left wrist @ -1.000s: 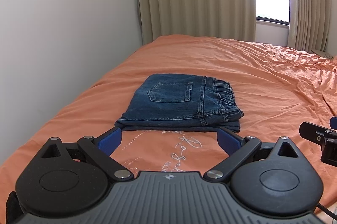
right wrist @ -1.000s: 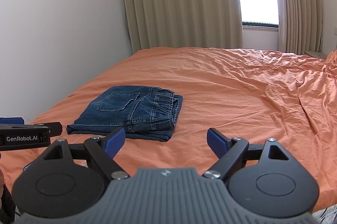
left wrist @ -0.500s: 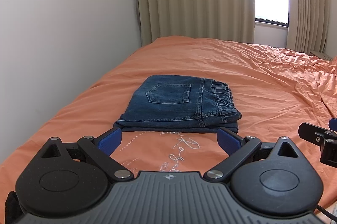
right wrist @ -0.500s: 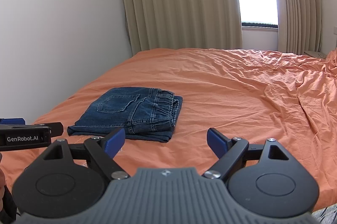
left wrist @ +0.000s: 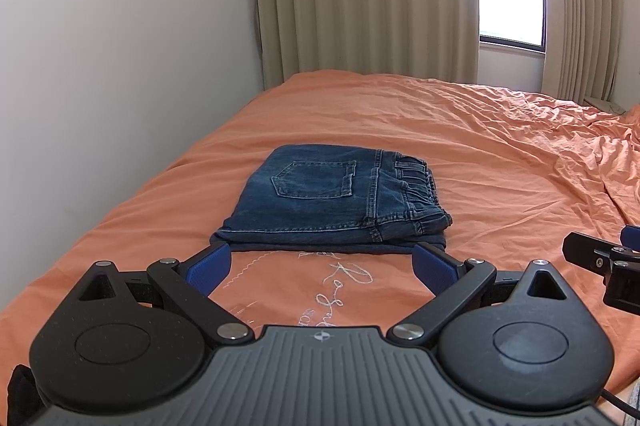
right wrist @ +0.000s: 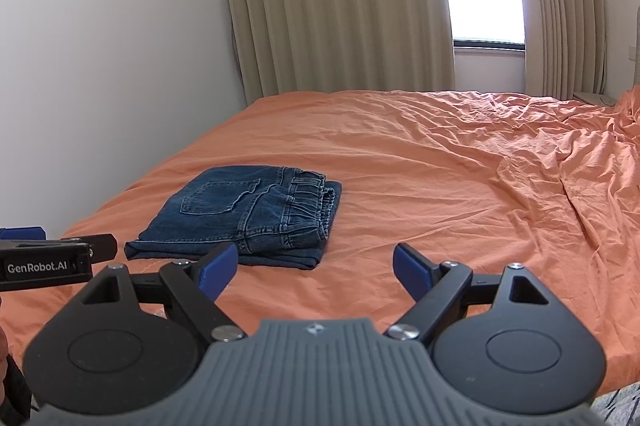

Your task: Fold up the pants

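Pants folded, both claws off them

The pants point(left wrist: 336, 197) lie as a compact, squared denim stack near the left edge of the bed point(left wrist: 480, 145), back pocket up and waistband to the right, layers lined up with only a lower layer peeking out at the near edge. To my eye the folding looks done; at most a little tidying is left. The left claw point(left wrist: 322, 262) hangs just short of the stack, fingers spread and empty; the right claw point(right wrist: 316, 266) sits beside it, likewise apart, holding nothing.
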Demonstrator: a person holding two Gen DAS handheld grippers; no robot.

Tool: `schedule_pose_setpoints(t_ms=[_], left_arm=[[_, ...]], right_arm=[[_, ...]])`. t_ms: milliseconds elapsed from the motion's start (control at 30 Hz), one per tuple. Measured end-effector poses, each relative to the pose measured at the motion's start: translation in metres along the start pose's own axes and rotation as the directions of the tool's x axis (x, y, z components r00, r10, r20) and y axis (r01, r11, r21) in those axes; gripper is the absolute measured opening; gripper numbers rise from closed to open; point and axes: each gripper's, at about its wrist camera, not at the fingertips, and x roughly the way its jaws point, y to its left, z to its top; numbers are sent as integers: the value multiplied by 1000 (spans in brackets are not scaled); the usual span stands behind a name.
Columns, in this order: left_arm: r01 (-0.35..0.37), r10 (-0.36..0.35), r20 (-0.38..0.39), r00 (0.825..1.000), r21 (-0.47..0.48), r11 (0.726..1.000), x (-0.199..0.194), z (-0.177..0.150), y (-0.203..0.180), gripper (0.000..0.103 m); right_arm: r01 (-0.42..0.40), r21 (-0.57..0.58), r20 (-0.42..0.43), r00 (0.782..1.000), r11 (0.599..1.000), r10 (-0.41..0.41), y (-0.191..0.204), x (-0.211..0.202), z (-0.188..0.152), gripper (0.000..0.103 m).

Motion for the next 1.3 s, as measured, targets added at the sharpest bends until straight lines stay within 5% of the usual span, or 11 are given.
schedule_pose_setpoints(t_ms=[1300], left_arm=[[15,-15,27,1000,-16,1000,-16,3,-13,103]], right_arm=[[8,21,8,1000,1000,-9,-4,-8,3,81]])
